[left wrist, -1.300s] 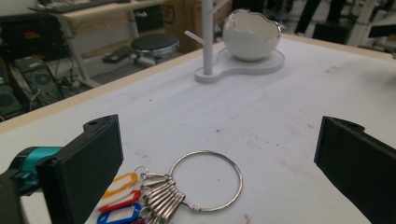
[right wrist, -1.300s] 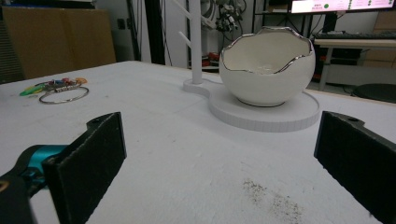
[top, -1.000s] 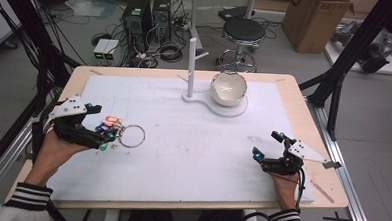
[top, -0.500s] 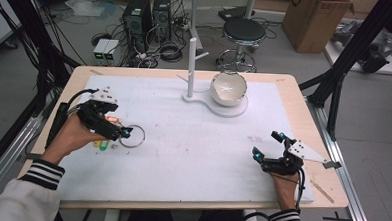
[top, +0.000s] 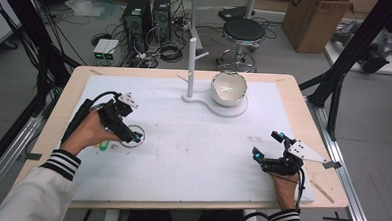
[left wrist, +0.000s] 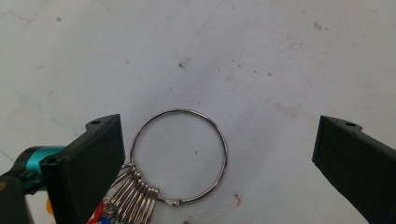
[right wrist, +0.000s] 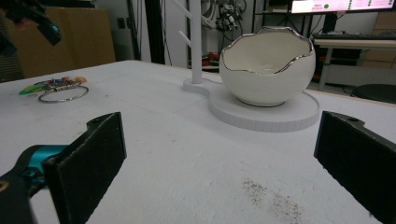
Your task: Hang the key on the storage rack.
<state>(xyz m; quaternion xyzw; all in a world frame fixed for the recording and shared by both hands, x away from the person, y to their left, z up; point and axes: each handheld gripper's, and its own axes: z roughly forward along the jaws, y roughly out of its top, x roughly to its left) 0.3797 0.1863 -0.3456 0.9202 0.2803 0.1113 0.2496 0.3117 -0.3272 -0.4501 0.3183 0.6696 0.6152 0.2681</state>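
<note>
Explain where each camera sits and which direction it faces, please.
High view: above the person's side, facing forward and down on the table; both forearms, left gripper, right gripper.
Left gripper view: straight down on the key ring; open jaws.
Right gripper view: low, across the table to the bowl; open jaws.
Shared: key ring, table.

- Lighting is bright and even overhead; the white bench [top: 192, 155] shows no glare.
- Shadows are soft and faint beneath the key ring [left wrist: 180, 156] in the left gripper view.
- The high view is slightly soft.
- The bowl [right wrist: 267, 65] rim carries a glint; the background behind it is blurred.
- Near black pads blur at the frame edges.
</note>
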